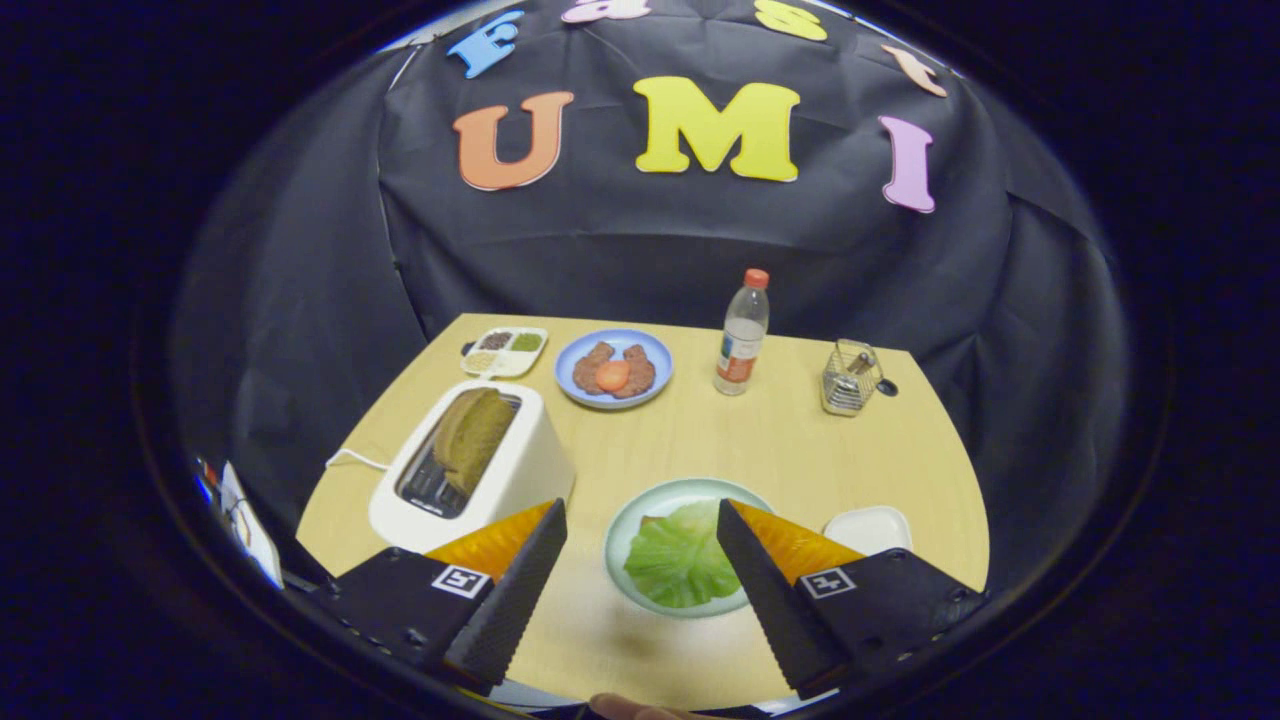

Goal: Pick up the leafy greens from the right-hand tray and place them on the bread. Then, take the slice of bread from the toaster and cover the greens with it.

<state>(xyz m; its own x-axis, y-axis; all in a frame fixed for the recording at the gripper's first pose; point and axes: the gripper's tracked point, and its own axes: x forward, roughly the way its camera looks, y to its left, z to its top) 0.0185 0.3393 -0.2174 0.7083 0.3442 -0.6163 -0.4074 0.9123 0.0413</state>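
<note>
gripper [640,560] spread wide, grasping nothing | lettuce leaf [683,556] on a pale green plate [640,500] between the fingers — bread under it not discernible | small white tray [868,527] just right of plate | white toaster [470,465] left, bread slice [470,435] standing in its slot | beyond — blue plate [612,370] with patties, water bottle [742,333], wire basket [850,378]

toaster [470,465] flanks open gripper [640,520], table [720,440] ahead bare

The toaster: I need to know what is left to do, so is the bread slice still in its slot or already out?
In. The bread slice stands in the toaster slot, left of the open gripper.
</note>
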